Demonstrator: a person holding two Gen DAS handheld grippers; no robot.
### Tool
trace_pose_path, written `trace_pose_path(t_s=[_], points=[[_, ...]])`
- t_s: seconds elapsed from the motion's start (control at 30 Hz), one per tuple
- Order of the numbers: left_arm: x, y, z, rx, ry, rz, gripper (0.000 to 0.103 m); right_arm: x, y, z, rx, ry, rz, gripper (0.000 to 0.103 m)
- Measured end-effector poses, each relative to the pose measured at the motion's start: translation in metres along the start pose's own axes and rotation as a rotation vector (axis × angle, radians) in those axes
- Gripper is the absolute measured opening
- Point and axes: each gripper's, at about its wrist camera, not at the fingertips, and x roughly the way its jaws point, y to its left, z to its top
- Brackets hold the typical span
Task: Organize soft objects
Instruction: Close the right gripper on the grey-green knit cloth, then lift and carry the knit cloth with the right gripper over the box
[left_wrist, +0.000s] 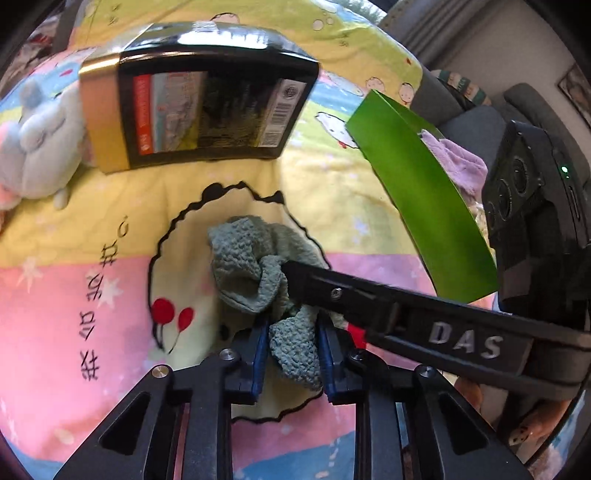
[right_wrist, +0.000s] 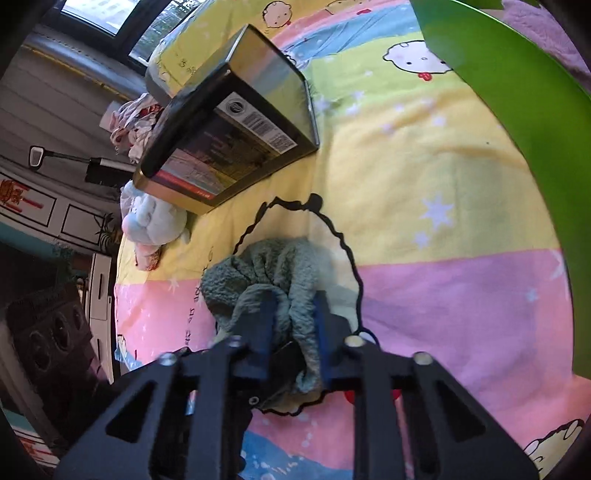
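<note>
A crumpled grey-green knit cloth (left_wrist: 251, 258) lies on the cartoon-print bedspread (left_wrist: 92, 229). My left gripper (left_wrist: 293, 350) is shut on the near end of the cloth. My right gripper (right_wrist: 293, 325) is shut on another fold of the same cloth (right_wrist: 266, 266); its black finger (left_wrist: 325, 284) reaches into the cloth from the right in the left wrist view. A green box (left_wrist: 424, 199) with a purple soft cloth (left_wrist: 458, 162) inside stands to the right. A pale blue plush toy (left_wrist: 40, 144) lies at the left.
A black and gold box (left_wrist: 199, 99) stands behind the cloth; it also shows in the right wrist view (right_wrist: 229, 129), with the plush toy (right_wrist: 151, 221) beside it. The green box wall (right_wrist: 524, 110) rises at the right. Furniture and a window lie beyond the bed edge.
</note>
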Motion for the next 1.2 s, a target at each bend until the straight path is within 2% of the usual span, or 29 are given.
trace_pose_path(t_s=[0.13,0.3,0.5,0.63,0.8,0.97,1.2], points=[[-0.007,-0.017,0.010,0.059,-0.022,-0.002,0.023,-0.020,-0.005,0.004,0.019,-0.062,0.034,0.014],[-0.020,-0.058,0.033,0.171,-0.083,-0.025,0.023,-0.066,-0.007,0.014,0.031,-0.198,0.010,0.014],[-0.029,-0.120,0.067,0.299,-0.156,-0.104,0.023,-0.138,-0.019,0.033,0.051,-0.406,-0.047,0.014],[-0.023,-0.155,0.087,0.358,-0.178,-0.173,0.023,-0.172,-0.037,0.047,0.080,-0.496,-0.089,0.015],[-0.004,-0.186,0.112,0.403,-0.157,-0.254,0.023,-0.201,-0.069,0.060,0.143,-0.570,-0.118,0.014],[0.026,-0.212,0.128,0.433,-0.130,-0.300,0.023,-0.210,-0.090,0.067,0.205,-0.617,-0.157,0.014],[0.071,-0.220,0.140,0.423,-0.056,-0.317,0.023,-0.203,-0.119,0.078,0.282,-0.612,-0.203,0.015]])
